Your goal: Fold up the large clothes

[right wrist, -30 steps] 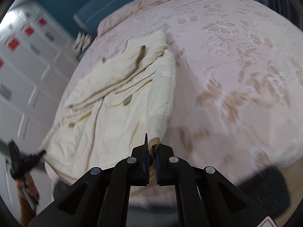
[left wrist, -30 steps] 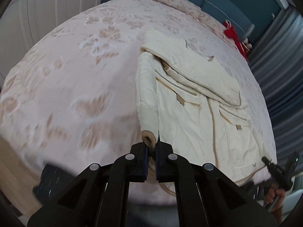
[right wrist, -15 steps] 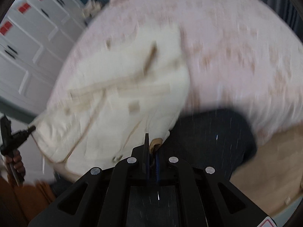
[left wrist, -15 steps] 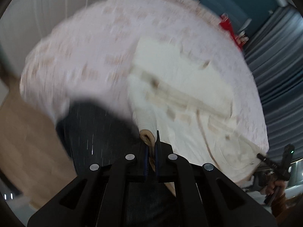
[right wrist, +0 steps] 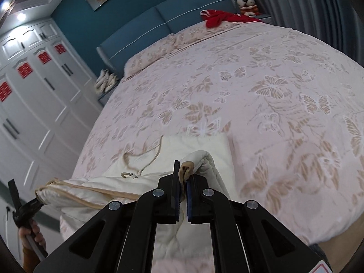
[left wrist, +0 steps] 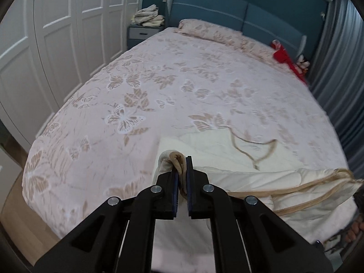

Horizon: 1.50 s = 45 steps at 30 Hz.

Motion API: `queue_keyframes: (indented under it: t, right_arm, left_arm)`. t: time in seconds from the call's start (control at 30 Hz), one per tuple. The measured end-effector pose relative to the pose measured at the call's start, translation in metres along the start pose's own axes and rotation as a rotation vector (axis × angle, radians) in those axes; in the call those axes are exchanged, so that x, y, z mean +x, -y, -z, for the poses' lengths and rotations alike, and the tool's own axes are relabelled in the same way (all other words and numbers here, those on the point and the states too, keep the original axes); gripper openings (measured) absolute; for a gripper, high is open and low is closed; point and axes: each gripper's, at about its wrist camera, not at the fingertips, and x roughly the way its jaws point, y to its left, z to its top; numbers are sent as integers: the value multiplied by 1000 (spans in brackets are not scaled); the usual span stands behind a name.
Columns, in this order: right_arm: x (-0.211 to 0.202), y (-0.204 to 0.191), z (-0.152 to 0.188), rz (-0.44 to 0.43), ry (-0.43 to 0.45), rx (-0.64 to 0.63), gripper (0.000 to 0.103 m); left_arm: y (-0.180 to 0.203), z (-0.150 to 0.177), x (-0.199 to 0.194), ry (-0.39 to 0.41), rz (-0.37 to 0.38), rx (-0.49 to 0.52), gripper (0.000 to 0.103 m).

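1. Left wrist view: left gripper [left wrist: 182,168] pressed together on a tan-edged corner of the cream coat [left wrist: 227,177], fabric bunched between the pads.
2. From that pinch the coat runs toward 3 o'clock as a raised folded edge with tan piping, ending at 4 o'clock where the other tool grips it; fingers of a hand [left wrist: 355,229] show there, blurred.
3. Past the raised edge, the rest of the coat lies flat on the bed [left wrist: 159,86]; a loose tan cord [left wrist: 252,150] curls on it at 2 o'clock of the jaws.
4. Right wrist view: right gripper [right wrist: 183,175] pinched shut on another tan-trimmed corner of the coat [right wrist: 141,186], a puffy fold bulging over at 1 o'clock.
5. Coat edge stretches from there to 9 o'clock, where the left gripper [right wrist: 37,201] holds its far corner; a hand [right wrist: 34,236] grips that tool's handle below.
6. Coat sits at the near end of the bed [right wrist: 261,86], hem hanging over the edge.
7. Bedspread is pink with butterfly print. Pillow [left wrist: 204,30] at 12 o'clock against a blue headboard [left wrist: 227,6].
8. Red cloth [right wrist: 223,18] at the bed's far corner.
9. White wardrobe [left wrist: 56,34] at 10 o'clock; nightstand [left wrist: 143,33] with folded laundry [left wrist: 147,16] on it.
10. Grey curtain [left wrist: 336,68] at 3 o'clock.
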Motion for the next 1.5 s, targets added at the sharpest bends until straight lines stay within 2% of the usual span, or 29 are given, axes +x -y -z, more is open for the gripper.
queue_keyframes:
  t: [0.17, 0.33, 0.47, 0.5, 0.53, 0.57, 0.6, 0.63, 0.67, 0.7, 0.77, 0.8, 0.83, 1.0, 1.1, 1.2, 1.23, 1.33, 1.37, 1.4, 1.47, 1.5]
  right_arm:
    - [39, -1, -4, 59, 17, 13, 4]
    - [71, 2, -4, 89, 4, 48, 4]
    - [87, 4, -5, 105, -2, 52, 8]
    - [83, 3, -6, 80, 8, 67, 14]
    - [77, 4, -8, 58, 23, 81, 15]
    - [68, 5, -10, 25, 46, 95, 23]
    - [59, 6, -12, -5, 73, 105, 35]
    - [48, 7, -14, -27, 115, 114, 43]
    - [34, 9, -15, -40, 166, 118, 59]
    - [21, 10, -16, -53, 215, 108, 66]
    - [15, 10, -19, -52, 209, 60, 68]
    - [20, 10, -20, -33, 184, 37, 68]
    - [27, 11, -20, -4, 158, 11, 68]
    - [73, 20, -15, 81, 40, 7, 68]
    - [95, 22, -11, 116, 0, 6, 68]
    - [115, 17, -12, 138, -38, -12, 68]
    - [120, 16, -13, 137, -47, -18, 68]
    - [136, 8, -15, 141, -89, -38, 49]
    - [139, 5, -16, 138, -103, -48, 25]
    - [141, 1, -18, 130, -116, -58, 11]
    - [136, -5, -23, 117, -90, -69, 9]
    - [123, -10, -29, 92, -37, -76, 8]
  left_arm:
    - [11, -6, 53, -33, -86, 34, 5]
    - [11, -5, 95, -88, -125, 27, 7]
    - [5, 1, 119, -136, -134, 8, 11]
    - [1, 3, 119, -136, -117, -10, 12]
    - [-4, 3, 113, -122, -88, -30, 15]
    - [-6, 2, 107, -106, -64, -41, 22]
    - [-9, 1, 98, -77, -41, -51, 30]
    - [-14, -1, 80, -19, -42, -58, 61]
    - [-18, -2, 67, 41, -39, -65, 84]
    - [-24, -3, 50, 115, -25, -79, 90]
    - [-35, -8, 33, 172, -10, -108, 93]
    - [-38, -13, 35, 153, 6, -118, 93]
    - [-42, -18, 45, 102, 34, -133, 93]
    - [-44, -21, 113, -121, 104, -212, 93]
    - [-39, -15, 133, -165, 115, -229, 92]
    - [-27, -13, 144, -184, 104, -184, 73]
    - [-25, -15, 148, -196, 102, -171, 58]
    - [-12, -17, 152, -212, 58, -103, 26]
    - [-11, -19, 152, -213, 58, -95, 12]
    - [-11, -20, 150, -209, 57, -97, 9]
    - [-10, -27, 137, -164, 61, -94, 8]
    - [-10, -31, 131, -139, 65, -93, 8]
